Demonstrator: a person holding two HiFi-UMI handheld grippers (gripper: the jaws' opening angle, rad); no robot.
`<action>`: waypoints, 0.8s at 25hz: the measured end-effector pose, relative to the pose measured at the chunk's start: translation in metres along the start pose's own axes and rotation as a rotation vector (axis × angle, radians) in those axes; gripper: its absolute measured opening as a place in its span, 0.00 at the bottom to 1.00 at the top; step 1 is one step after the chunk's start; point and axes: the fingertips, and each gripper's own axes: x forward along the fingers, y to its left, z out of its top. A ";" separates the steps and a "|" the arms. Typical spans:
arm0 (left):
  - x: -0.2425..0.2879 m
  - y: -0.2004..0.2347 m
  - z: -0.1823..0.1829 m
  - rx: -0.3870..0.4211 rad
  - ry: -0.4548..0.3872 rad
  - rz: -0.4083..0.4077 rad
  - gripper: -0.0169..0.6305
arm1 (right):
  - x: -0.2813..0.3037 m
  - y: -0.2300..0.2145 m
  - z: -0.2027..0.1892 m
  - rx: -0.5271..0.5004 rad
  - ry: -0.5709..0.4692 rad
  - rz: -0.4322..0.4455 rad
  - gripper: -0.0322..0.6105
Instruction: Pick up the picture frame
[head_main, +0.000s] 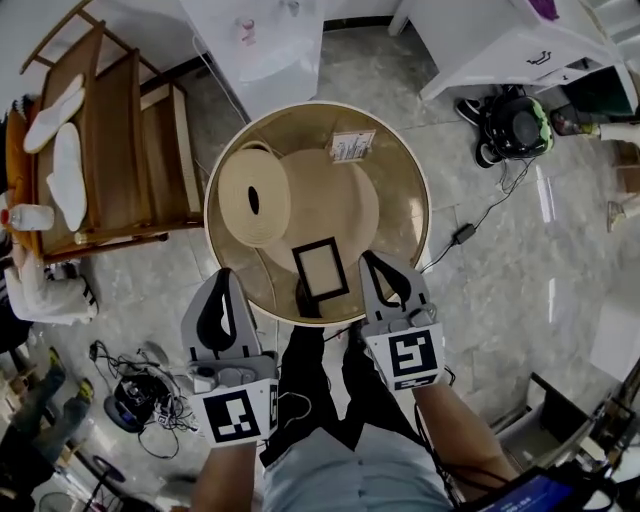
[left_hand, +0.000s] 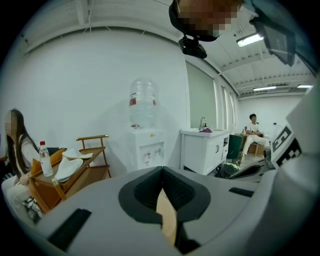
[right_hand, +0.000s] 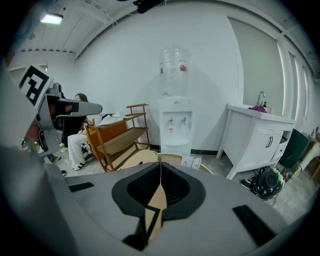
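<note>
One round table (head_main: 400, 200) fills the middle of the head view, and a straw hat (head_main: 300, 195) is spread over much of it. Both grippers hang at its lower edge, the left gripper (head_main: 222, 275) and the right gripper (head_main: 373, 260), each with jaws pressed together on nothing. Between them, at lower centre, the picture frame (head_main: 321, 267) sits propped near the rim, just beside the hat's brim. I'd call this the approach. Next, one pair of jaws must open and straddle the frame's thin side. There is free room on its right, while the hat crowds its top.
</note>
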 end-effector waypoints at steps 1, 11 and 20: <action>0.006 0.003 -0.008 0.000 0.010 -0.005 0.05 | 0.007 0.000 -0.009 0.006 0.018 -0.002 0.08; 0.040 0.015 -0.076 -0.011 0.095 -0.038 0.05 | 0.055 0.010 -0.092 0.058 0.162 0.004 0.08; 0.054 0.009 -0.135 -0.056 0.171 -0.065 0.05 | 0.087 0.016 -0.157 0.110 0.264 0.007 0.09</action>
